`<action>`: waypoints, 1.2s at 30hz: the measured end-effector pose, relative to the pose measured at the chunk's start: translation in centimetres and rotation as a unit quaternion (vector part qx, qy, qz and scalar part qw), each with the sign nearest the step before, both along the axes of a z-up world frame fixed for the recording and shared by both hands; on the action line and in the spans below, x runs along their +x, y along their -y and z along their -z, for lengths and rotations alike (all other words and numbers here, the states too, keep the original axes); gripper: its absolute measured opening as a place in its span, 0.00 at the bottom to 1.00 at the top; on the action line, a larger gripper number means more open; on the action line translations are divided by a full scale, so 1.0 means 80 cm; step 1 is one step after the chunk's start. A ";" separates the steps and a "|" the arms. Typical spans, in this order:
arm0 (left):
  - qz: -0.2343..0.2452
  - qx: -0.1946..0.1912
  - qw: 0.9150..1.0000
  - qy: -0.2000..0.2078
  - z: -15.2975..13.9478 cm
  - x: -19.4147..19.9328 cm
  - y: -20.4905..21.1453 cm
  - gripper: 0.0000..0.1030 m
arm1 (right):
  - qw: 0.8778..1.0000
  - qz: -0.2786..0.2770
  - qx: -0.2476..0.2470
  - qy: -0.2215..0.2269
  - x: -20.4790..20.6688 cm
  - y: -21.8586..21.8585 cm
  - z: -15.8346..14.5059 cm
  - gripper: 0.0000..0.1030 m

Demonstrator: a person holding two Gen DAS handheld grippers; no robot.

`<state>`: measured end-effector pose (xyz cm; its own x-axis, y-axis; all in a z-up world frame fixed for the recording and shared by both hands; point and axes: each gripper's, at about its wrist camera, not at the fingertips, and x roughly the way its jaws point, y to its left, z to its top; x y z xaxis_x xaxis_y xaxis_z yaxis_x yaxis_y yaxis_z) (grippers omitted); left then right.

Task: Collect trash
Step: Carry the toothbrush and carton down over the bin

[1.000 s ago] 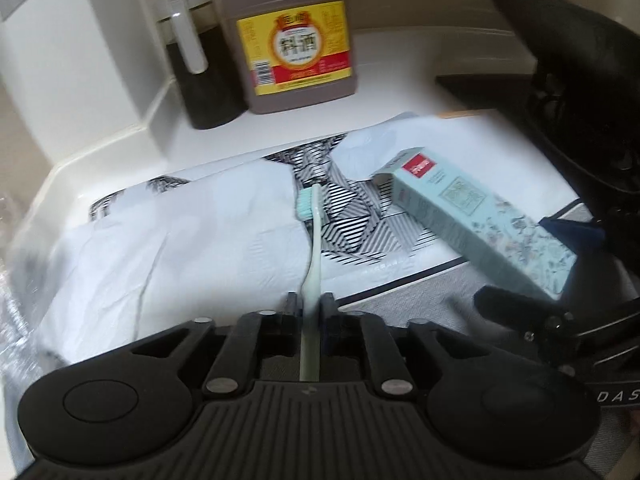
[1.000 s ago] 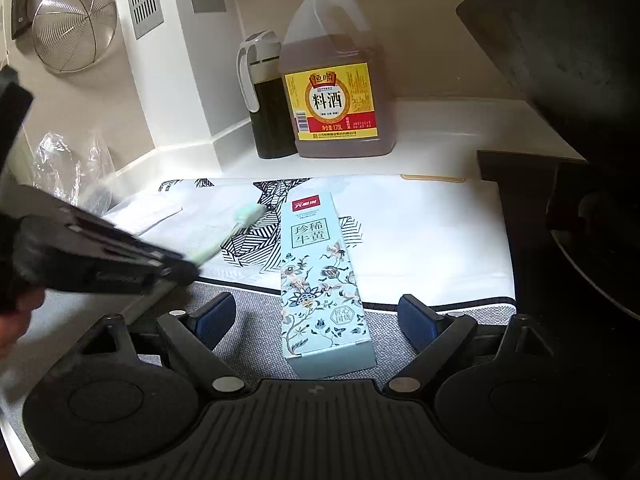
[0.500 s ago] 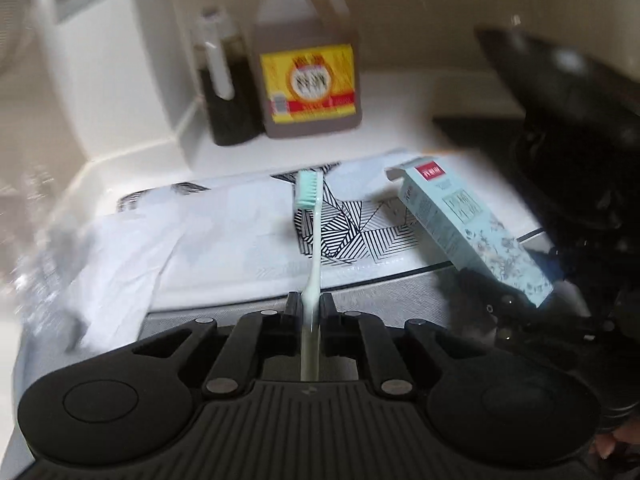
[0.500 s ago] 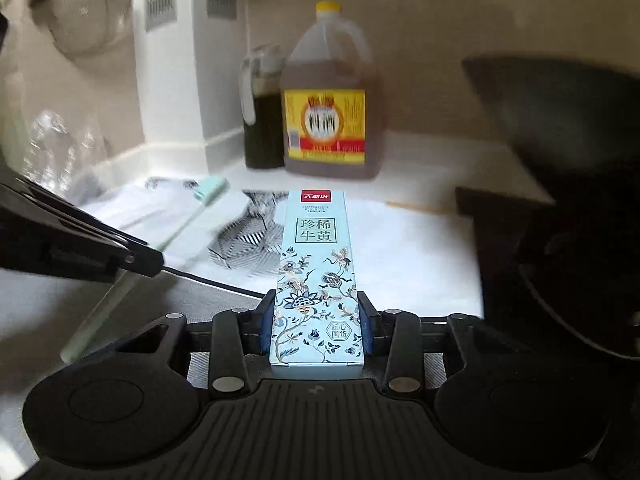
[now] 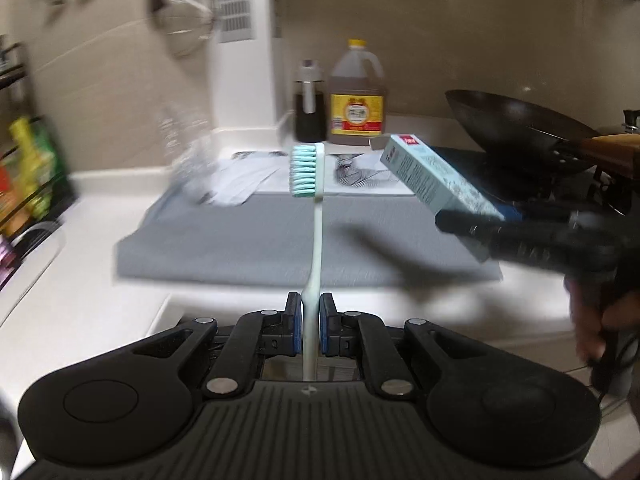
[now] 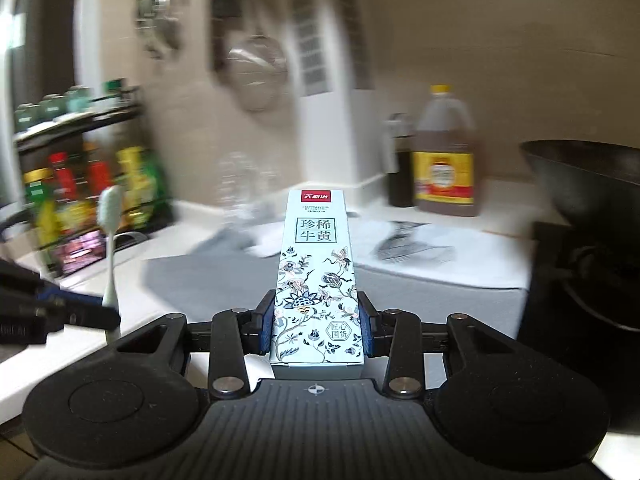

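My left gripper (image 5: 310, 320) is shut on the handle of a pale toothbrush (image 5: 314, 216), whose teal bristles stand upright above the grey mat (image 5: 240, 240). My right gripper (image 6: 318, 330) is shut on a light blue flowered toothpaste box (image 6: 316, 272), held lengthwise and lifted off the counter. The box (image 5: 436, 184) and the right gripper (image 5: 472, 222) gripping it appear at the right of the left wrist view, with a hand behind. In the right wrist view the toothbrush (image 6: 109, 240) and left gripper (image 6: 106, 314) show at the left.
Patterned white paper (image 5: 360, 172) and clear crumpled plastic (image 5: 188, 160) lie at the mat's far end. A cooking wine jug (image 5: 357, 100) and a dark dispenser bottle (image 5: 309, 108) stand by the wall. A black wok (image 5: 516, 128) sits right; a rack of bottles (image 6: 80, 184) stands left.
Both grippers pulled back and up from the counter, carrying the toothbrush and the box. The right gripper closed on the box, which lay on the paper one second ago.
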<state>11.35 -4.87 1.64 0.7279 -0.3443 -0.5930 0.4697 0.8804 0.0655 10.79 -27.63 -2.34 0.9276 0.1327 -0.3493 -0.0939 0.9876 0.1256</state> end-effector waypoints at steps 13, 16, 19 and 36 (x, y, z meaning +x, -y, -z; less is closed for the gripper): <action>-0.100 -0.026 0.995 -0.010 0.037 -0.127 -0.103 0.09 | 0.991 -0.122 0.001 -0.049 -0.105 -0.088 -0.018 0.40; -0.116 -0.032 0.993 -0.011 0.053 -0.134 -0.110 0.09 | 0.991 -0.117 -0.017 -0.069 -0.099 -0.104 0.002 0.40; -0.131 -0.037 0.991 -0.019 0.073 -0.134 -0.115 0.09 | 0.989 -0.107 -0.041 -0.089 -0.090 -0.120 0.030 0.40; -0.151 -0.059 0.977 -0.141 0.174 -0.077 -0.128 0.09 | 0.963 -0.115 -0.039 -0.239 -0.047 -0.148 0.137 0.40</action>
<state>5.15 5.41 -12.30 0.6198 -0.2172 -0.7541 0.1714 0.9752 -0.1399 7.04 -15.80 -13.29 0.6075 0.2716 -0.7464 -0.2611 0.9558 0.1353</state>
